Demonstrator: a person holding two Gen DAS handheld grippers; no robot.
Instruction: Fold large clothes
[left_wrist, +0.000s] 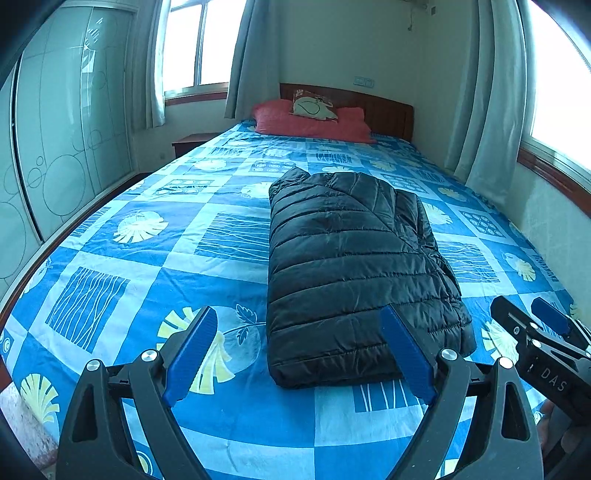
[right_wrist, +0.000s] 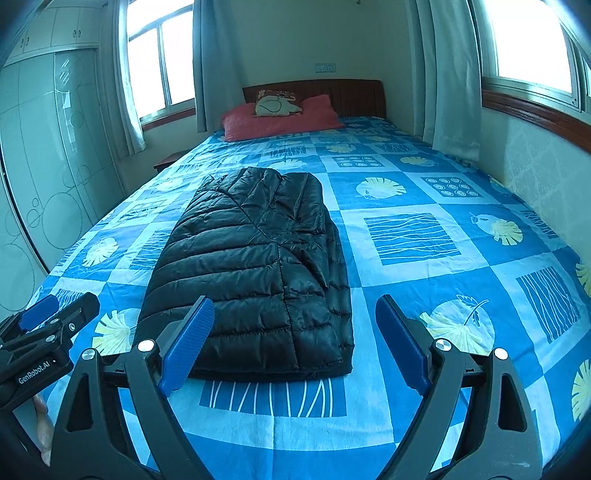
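A black quilted puffer jacket (left_wrist: 354, 266) (right_wrist: 255, 266) lies folded into a long narrow bundle on the bed, lengthwise toward the headboard. My left gripper (left_wrist: 299, 350) hovers open above the near end of the bed, its blue pads wide apart and empty, the jacket's near edge just beyond them. My right gripper (right_wrist: 295, 343) is open too and holds nothing, with the jacket's near right corner between and beyond its pads. Each view catches the other gripper at its edge: the right gripper (left_wrist: 543, 328) and the left gripper (right_wrist: 51, 321).
The bed carries a blue patterned sheet (left_wrist: 155, 280) (right_wrist: 424, 251). Red pillows (left_wrist: 310, 122) (right_wrist: 280, 118) and a small cushion rest by the wooden headboard. A glass wardrobe (left_wrist: 66, 147) stands left, a nightstand (left_wrist: 192, 142) beside it, curtained windows and a wall on the right.
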